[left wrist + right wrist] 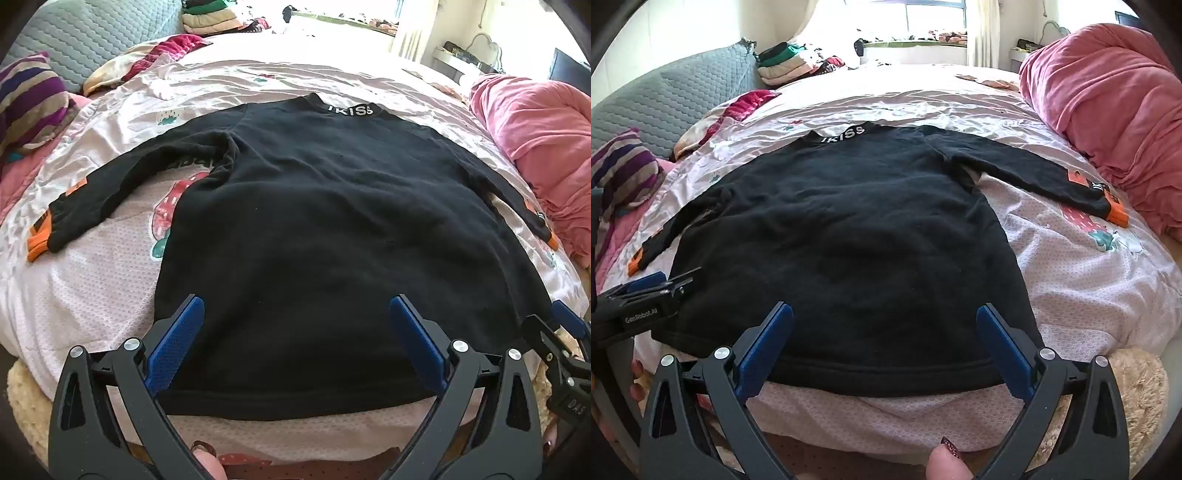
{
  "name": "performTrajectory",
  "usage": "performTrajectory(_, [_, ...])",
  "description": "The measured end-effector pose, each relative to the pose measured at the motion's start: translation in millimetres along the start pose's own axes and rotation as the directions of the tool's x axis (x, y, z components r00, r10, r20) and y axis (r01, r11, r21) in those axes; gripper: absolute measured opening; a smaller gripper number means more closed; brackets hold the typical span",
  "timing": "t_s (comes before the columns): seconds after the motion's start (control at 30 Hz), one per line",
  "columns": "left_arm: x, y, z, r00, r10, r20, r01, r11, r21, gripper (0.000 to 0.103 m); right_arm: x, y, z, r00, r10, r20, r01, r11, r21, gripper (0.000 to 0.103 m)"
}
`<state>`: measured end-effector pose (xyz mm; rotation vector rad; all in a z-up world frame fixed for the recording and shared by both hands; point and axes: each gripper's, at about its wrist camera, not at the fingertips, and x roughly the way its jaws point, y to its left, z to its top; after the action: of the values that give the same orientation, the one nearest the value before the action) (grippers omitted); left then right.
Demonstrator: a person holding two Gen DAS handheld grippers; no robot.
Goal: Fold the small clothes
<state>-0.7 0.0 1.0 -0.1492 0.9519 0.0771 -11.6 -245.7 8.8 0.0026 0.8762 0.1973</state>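
bed (1071, 295): pink printed sheet | headboard (683, 96): grey quilted | window (934, 18): bright daylight | walls: white

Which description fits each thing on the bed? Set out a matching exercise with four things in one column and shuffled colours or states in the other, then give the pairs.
Things:
1. long-sleeved fleece sweater
2. bunched-up quilt
3. sleeve cuffs
4. quilted headboard cushion

Descriptions:
A. orange
B. grey-blue, standing against the wall
C. black, spread flat with sleeves out
D. pink, heaped at the right edge of the bed

Pairs: 1-C, 2-D, 3-A, 4-B
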Motion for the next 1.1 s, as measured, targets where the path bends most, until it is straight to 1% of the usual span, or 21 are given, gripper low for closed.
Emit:
performTrajectory(0.17, [-3.1, 0.2, -1.1, 1.0, 0.001, 0.007, -0.001, 1.0, -0.001, 0.094, 0.8, 4.5, 3.8, 1.0, 0.007, -0.001, -0.007, 1.0, 0.003, 0.099])
performTrajectory(0.2, [2.7, -3.3, 2.1, 1.0, -0.001, -0.005, 0.001, 1.0, 0.002, 0.094, 1.4, 6.3, 5.0, 1.0, 0.004, -0.001, -0.004, 1.0, 0.0, 0.099])
performTrajectory(0.23, [3.1, -3.9, 2.5, 1.0, 0.0, -0.005, 0.0, 1.0, 0.002, 0.094, 0.5, 2.5, -0.4, 1.0, 0.019, 0.012, -0.019, 1.0, -0.001, 0.099])
performTrajectory(0.3, [2.0, -4.2, -1.5, 1.0, -0.002, -0.001, 0.002, 1.0, 0.004, 0.094, -1.7, 1.2, -1.7, 1.0, 0.023, 0.014, -0.023, 1.0, -0.001, 0.099])
performTrajectory(1.1, [2.0, -3.8, -0.6, 1.0, -0.005, 0.0, 0.005, 1.0, 0.011, 0.094, -1.6, 0.2, -1.3, 1.0, 0.014, 0.012, -0.014, 1.0, 0.005, 0.099])
